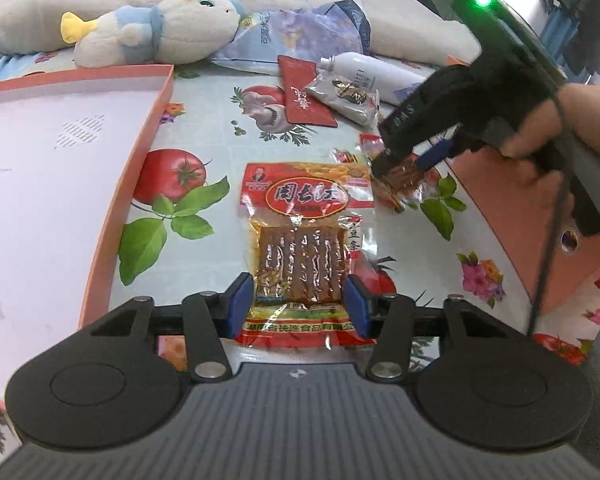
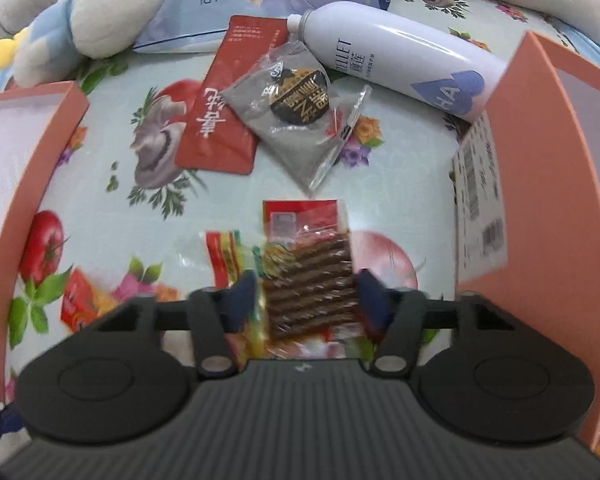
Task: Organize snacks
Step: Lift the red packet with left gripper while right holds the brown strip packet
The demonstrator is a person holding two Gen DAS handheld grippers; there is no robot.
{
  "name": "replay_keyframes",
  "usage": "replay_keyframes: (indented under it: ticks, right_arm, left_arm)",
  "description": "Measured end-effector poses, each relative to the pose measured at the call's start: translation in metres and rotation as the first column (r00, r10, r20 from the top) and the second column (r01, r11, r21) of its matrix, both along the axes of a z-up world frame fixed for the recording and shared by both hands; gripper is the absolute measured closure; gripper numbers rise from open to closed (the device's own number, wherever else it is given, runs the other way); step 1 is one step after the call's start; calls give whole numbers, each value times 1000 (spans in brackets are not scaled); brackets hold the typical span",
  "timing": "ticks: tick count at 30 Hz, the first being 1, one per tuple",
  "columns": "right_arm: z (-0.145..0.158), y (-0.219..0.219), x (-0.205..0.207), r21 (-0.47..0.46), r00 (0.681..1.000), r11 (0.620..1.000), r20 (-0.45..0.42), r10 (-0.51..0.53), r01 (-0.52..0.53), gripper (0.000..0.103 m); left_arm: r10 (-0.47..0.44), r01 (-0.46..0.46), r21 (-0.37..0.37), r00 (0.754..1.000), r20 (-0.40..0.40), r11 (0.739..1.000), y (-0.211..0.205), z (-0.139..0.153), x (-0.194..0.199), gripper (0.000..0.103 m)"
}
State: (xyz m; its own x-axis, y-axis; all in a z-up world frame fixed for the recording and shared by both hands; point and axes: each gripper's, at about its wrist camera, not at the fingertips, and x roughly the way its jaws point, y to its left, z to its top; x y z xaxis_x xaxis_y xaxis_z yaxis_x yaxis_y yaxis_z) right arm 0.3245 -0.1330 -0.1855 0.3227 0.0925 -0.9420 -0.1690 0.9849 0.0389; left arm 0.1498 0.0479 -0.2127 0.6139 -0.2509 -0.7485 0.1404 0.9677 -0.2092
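Note:
A red and clear snack pack (image 1: 304, 240) of brown strips lies flat on the fruit-print cloth. My left gripper (image 1: 299, 304) straddles its near end, with both blue pads against the sides of the brown block. To the right, a hand holds my right gripper (image 1: 404, 164), which points down onto a second pack of brown strips (image 2: 308, 272). In the right wrist view that right gripper (image 2: 306, 296) has its pads at both sides of the pack. A yellow-red wrapper (image 2: 224, 256) lies partly under it.
A shallow pink box (image 1: 132, 184) lies at the left, and a taller pink box (image 1: 500, 208) stands at the right. Behind lie a red sachet (image 2: 220, 120), a grey sachet (image 2: 296, 120), a white bottle (image 2: 400, 60), a blue bag (image 1: 300, 32) and a plush toy (image 1: 160, 28).

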Motion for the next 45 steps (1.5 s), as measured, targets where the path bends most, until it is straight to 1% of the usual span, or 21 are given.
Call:
replay_keyframes:
  ticks: [2,7,8,9,10,13,14,21,24,26,28,30,31,32,33,34,35,37,41,43,45]
  right_arm:
    - [1,-1,-10,7,1000,1000,9,4,-4,51]
    - [6,-1,-42,10,997,999,69,33,-34,51]
    - [7,-2,-48,14,996,999,77,36,-37,51]
    - [9,-2,-54,14,995,999,90,41,-42,51]
    - [9,-2,-59,7,993,999,104,48,-49,51]
    - [9,-4,-73,18,990,998,132,59,-62,51]
    - [8,-6,-76,30,990,998,131,50,-54,51]
    - [12,-10,-105,91,987,995,160,20,-35,51]
    - [11,-10,-116,99,987,994,158,25,-41,51]
    - [12,-9,-123,52,981,998,191,37,-47,51]
    - [12,-6,-128,-20,970,998,237,64,-61,51]
    - [11,-1,-133,-110,953,990,278,117,-89,51]
    - [10,1,-134,-136,949,985,285,138,-102,51]
    - [7,1,-134,-142,950,984,275,145,-108,51]
    - [3,0,-132,-124,958,986,249,140,-112,51]
    - [0,-2,-132,-104,963,989,235,130,-108,51]
    - [0,-1,-133,-107,961,988,243,132,-109,51]
    - [0,2,-135,-113,959,986,245,144,-119,51]
    - [-1,1,-137,-87,961,990,242,133,-115,51]
    - [-1,-3,-135,-61,965,993,236,117,-105,51]
    - [-2,-6,-135,-39,967,994,233,105,-99,51]
  left_arm:
    - [8,-8,0,1000,2,1000,-1,0,-1,50]
    - [27,-27,-11,1000,-1,1000,0,1,-3,55]
    - [28,-28,-11,1000,1,1000,0,2,-4,64]
    - [39,-39,4,999,1,999,0,2,-4,97]
    - [49,-49,8,999,-14,999,1,1,-4,98]
    - [81,-83,-56,996,-48,995,13,-8,-3,99]
    - [89,-92,-70,995,-43,993,15,-9,-5,99]
    - [93,-99,-89,994,-62,991,18,-8,-11,99]
    - [89,-103,-144,991,-101,984,22,-9,-11,99]
    - [113,-138,-204,985,-128,969,27,-12,-12,99]
    - [150,-193,-281,975,-166,940,36,-15,-12,98]
    - [168,-239,-368,962,-216,899,44,-22,-10,96]
    - [173,-259,-400,956,-237,879,47,-25,-9,92]
    - [179,-280,-440,950,-258,853,50,-28,-8,83]
    - [181,-299,-486,944,-275,821,54,-30,-7,69]
    - [180,-311,-528,941,-286,790,56,-32,-6,62]
    - [183,-321,-555,939,-290,768,56,-33,-5,54]
    - [197,-348,-567,930,-311,747,55,-33,-1,53]
    - [207,-408,-633,906,-368,658,57,-41,8,44]
    - [206,-420,-655,902,-380,629,57,-42,10,41]
    - [198,-416,-680,904,-378,604,56,-43,12,36]
